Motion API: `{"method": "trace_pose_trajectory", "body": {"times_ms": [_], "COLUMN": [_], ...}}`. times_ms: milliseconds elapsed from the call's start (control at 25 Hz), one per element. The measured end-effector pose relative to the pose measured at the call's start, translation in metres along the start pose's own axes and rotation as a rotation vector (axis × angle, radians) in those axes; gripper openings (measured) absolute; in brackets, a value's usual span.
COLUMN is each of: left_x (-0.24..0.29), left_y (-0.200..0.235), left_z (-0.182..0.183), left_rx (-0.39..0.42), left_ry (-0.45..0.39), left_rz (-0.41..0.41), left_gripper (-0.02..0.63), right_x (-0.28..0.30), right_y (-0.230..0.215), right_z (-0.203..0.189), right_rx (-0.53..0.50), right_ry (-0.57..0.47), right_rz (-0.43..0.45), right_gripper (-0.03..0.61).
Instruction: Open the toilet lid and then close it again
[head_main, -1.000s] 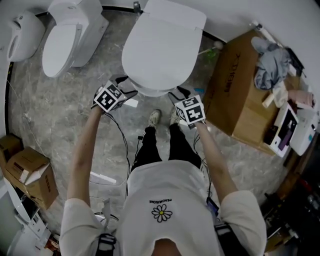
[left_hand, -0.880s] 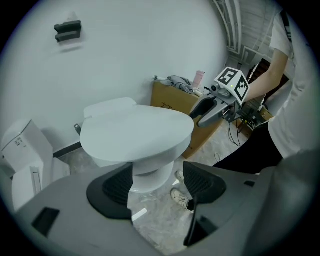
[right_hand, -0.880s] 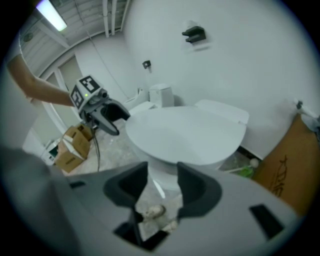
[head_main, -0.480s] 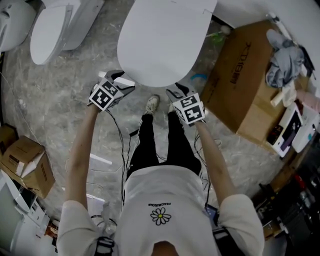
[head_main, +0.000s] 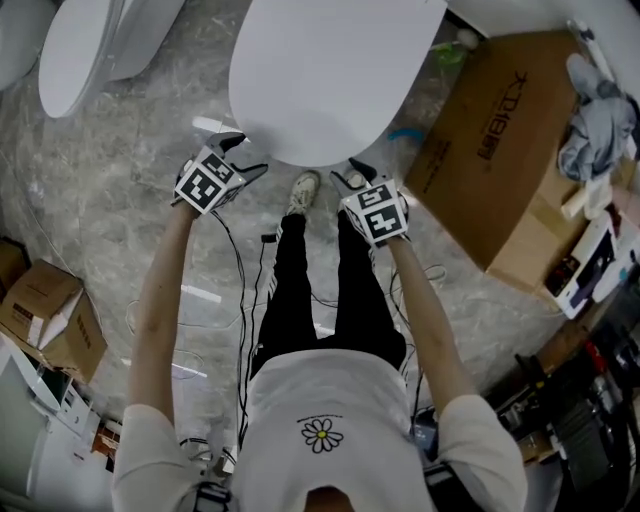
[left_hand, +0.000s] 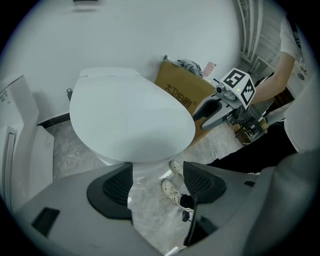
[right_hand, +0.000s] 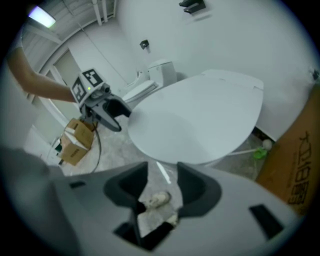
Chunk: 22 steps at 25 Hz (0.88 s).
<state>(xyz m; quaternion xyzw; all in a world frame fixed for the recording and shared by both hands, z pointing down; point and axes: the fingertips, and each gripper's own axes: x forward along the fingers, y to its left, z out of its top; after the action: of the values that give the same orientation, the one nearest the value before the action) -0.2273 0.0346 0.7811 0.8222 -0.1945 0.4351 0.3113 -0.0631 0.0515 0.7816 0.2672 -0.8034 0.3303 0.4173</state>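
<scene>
Lid (head_main: 320, 70) lies shut, so I judge the opening step is in hand. Left gripper (head_main: 248, 155) and right gripper (head_main: 350, 173) flank its front edge, jaws apart, holding nothing; next I hook under and lift.

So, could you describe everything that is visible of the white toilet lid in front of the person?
The toilet lid is a plain white oval, smooth and slightly glossy, plastic by its look. It lies closed and flat over the bowl, its rounded front toward the person, its straight hinge end toward the wall. No marks or damage show. The left gripper and the right gripper hover near its front edge, jaws apart, neither touching it.
</scene>
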Motion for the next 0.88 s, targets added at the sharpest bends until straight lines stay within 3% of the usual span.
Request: {"method": "trace_pose_trajectory", "body": {"times_ms": [440,640,880], "left_x": [0.045,0.056,0.061], "left_y": [0.013,0.016,0.017], "left_z": [-0.025,-0.032,-0.033], "left_rx": [-0.064,-0.05,-0.061], "left_ry": [0.027,0.072,0.069], "left_rz": [-0.012,-0.026,-0.032], "left_gripper": [0.319,0.319,0.319], "right_x": [0.038,0.045,0.046], "right_y": [-0.009,-0.014,-0.017], "right_z": [-0.023,-0.028,-0.027], "right_rx": [0.022,0.022,0.023], "right_ry": [0.048,0.058,0.039], "right_rz": [0.009,0.003,-0.01], "right_gripper": [0.199,0.196,0.16]}}
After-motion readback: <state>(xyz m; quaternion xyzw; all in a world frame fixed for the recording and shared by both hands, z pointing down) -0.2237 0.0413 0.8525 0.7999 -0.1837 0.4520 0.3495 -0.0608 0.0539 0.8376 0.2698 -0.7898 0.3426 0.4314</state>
